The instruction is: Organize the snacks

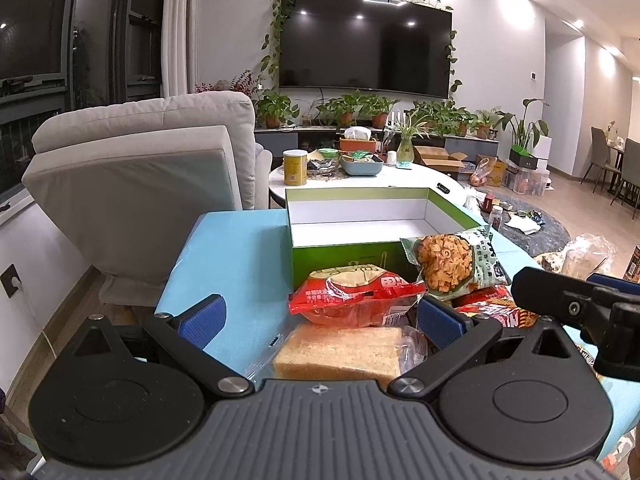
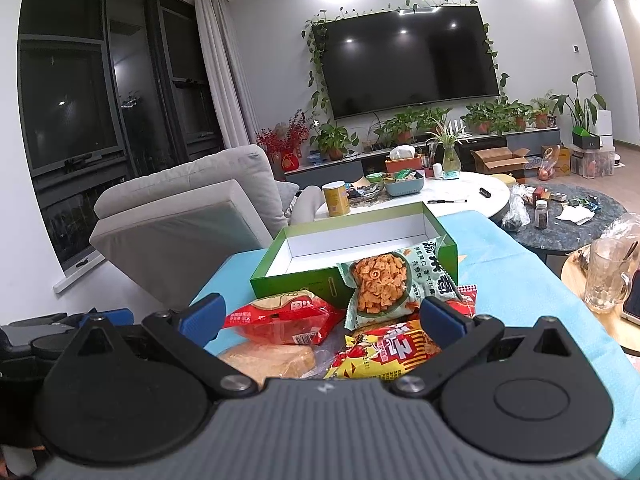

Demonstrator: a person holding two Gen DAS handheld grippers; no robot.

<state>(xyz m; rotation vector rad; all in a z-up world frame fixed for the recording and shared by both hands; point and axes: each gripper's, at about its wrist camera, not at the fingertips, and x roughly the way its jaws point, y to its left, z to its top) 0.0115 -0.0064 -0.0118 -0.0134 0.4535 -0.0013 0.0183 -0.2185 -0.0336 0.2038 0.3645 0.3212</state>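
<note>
Counting perhaps four snack packets (image 2: 370,290), one box (image 2: 304,282).

Green box (image 1: 340,254), white inside; red packet (image 1: 352,294); pale-green packet (image 2: 384,284); turquoise tablecloth (image 1: 236,256); blue-padded tool (image 1: 320,316).

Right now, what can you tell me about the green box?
The green box is a long open carton, bright green outside, plain white inside, seemingly cardboard. It has no lid on and looks empty as far as its inside shows. It sits flat on the blue table, behind the snack pile. A pale green snack bag leans against its near wall, and a red bag lies just before it. Neither gripper touches it.
</note>
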